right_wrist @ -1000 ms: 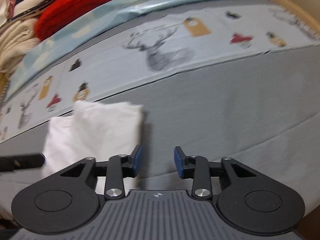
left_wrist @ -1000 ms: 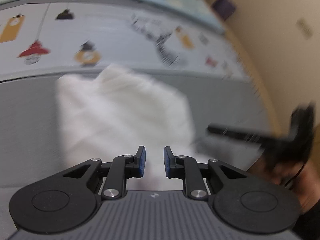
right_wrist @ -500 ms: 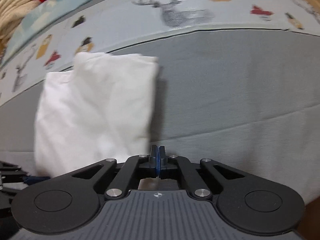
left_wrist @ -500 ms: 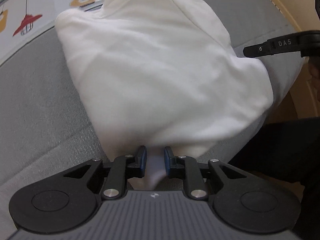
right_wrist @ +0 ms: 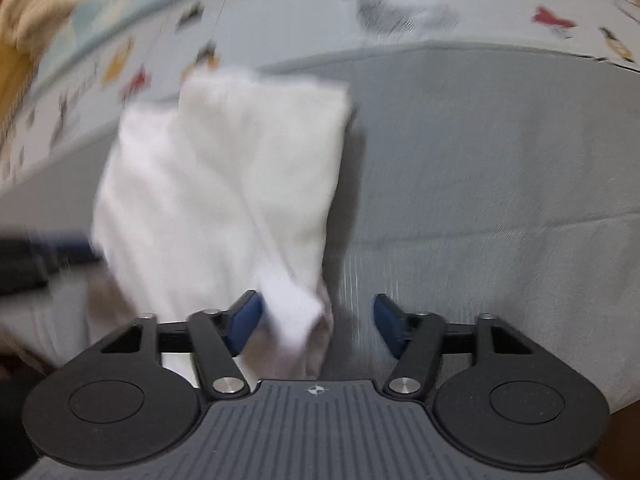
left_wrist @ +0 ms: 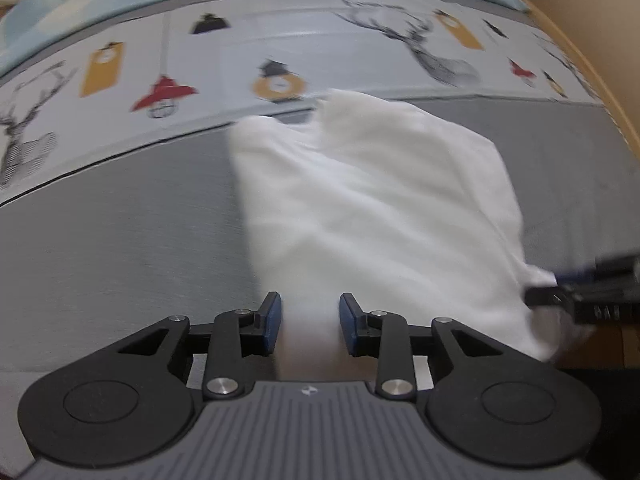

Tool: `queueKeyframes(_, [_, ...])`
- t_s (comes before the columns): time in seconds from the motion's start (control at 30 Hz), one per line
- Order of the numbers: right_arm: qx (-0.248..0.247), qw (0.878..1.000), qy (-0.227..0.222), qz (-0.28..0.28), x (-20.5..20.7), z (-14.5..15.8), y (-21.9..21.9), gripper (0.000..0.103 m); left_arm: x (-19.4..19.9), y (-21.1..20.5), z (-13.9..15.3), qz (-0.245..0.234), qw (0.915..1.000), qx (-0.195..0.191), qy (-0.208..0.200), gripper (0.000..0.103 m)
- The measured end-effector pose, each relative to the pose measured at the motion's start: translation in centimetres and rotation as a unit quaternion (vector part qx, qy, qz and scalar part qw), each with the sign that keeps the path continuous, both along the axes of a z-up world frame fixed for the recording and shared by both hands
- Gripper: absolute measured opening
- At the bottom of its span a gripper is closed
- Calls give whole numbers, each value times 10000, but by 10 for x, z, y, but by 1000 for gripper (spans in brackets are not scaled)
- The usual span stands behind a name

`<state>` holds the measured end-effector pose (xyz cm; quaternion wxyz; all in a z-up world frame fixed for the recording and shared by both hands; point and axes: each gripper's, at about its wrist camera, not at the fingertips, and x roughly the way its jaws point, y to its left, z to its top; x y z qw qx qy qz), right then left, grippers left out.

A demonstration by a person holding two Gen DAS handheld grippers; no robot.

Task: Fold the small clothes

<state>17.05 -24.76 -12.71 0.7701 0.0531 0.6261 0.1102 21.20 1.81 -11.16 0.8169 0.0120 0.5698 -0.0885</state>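
Note:
A small white garment (left_wrist: pixel 380 208) lies folded on the grey bed sheet (left_wrist: pixel 120 248), its near edge toward both grippers. My left gripper (left_wrist: pixel 310 320) points down over the garment's near left edge. Its jaws are opening, and a strip of white cloth still sits between the blue pads. In the right wrist view the same garment (right_wrist: pixel 224 184) appears blurred. My right gripper (right_wrist: pixel 318 324) is at its near right corner with jaws opening wide. That corner hangs loose beside the left pad (right_wrist: pixel 246 320). The right gripper's tip (left_wrist: pixel 560 296) also shows at the garment's right edge.
A pale band of bedding printed with deer and lamps (left_wrist: pixel 280 52) runs behind the garment. A wooden bed edge (left_wrist: pixel 600 60) curves along the right. Beige cloth (right_wrist: pixel 36 4) lies piled at the far left. Grey sheet (right_wrist: pixel 480 200) stretches to the right of the garment.
Half a second ago both grippers were shut on the garment's near edge. Now both sets of jaws have spread apart, and the cloth has settled lower onto the sheet.

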Motion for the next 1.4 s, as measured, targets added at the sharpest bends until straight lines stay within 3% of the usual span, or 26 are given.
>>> queueKeyframes(0.03, [5, 9999, 50, 120, -2, -3, 2, 17, 4, 2, 1, 84, 10000, -4, -6, 41])
queueKeyframes(0.1, [42, 9999, 35, 155, -5, -2, 1, 15, 6, 6, 5, 186, 9998, -52, -22, 44])
queueKeyframes(0.17, [26, 9999, 61, 109, -6, -4, 0, 17, 3, 10, 8, 261, 9996, -111, -18, 57])
queueKeyframes(0.3, [154, 9995, -84, -253, 0, 2, -7, 31, 2, 19, 4, 510, 9982, -324, 7, 68])
queueKeyframes(0.37, [242, 9963, -575, -595, 5, 17, -16, 53, 5, 25, 1, 730, 9960, -516, -9, 78])
queueKeyframes(0.47, [386, 9836, -1166, -1323, 11, 30, -31, 76, 8, 35, -6, 1062, 9909, -823, -10, 80])
queueKeyframes(0.57, [476, 9817, -1025, -1531, 19, 19, -36, 77, 13, 43, -25, 1351, 9848, -1063, 264, 81])
queueKeyframes(0.7, [347, 9895, -734, -1192, 32, -4, -19, 77, 20, 46, -43, 1426, 9792, -1369, 463, 81])
queueKeyframes(0.8, [290, 9910, -701, -1107, 38, -21, -11, 78, 28, 43, -48, 1320, 9794, -1454, 469, 81])
queueKeyframes(0.9, [417, 9872, -555, -1435, 44, -30, -19, 80, 36, 40, -53, 1233, 9800, -1477, 497, 81])
queueKeyframes(1.0, [571, 9844, -541, -1575, 54, -33, -21, 68, 45, 37, -54, 1126, 9810, -1521, 417, 76])
queueKeyframes(1.07, [660, 9848, -609, -1487, 61, -34, -17, 33, 49, 36, -55, 1100, 9817, -1497, 407, 69])
queueKeyframes(1.1, [752, 9846, -638, -1445, 64, -33, -15, 25, 51, 35, -55, 1114, 9822, -1459, 394, 67])
queueKeyframes(1.17, [845, 9842, -714, -1379, 71, -31, -11, 11, 55, 33, -52, 1123, 9829, -1428, 306, 52])
queueKeyframes(1.27, [862, 9827, -847, -1402, 77, -28, -10, 9, 58, 30, -39, 1077, 9833, -1468, 20, 35])
queueKeyframes(1.4, [1085, 9714, -1319, -1651, 84, -14, -11, 8, 61, 27, -17, 997, 9859, -1219, -559, 34])
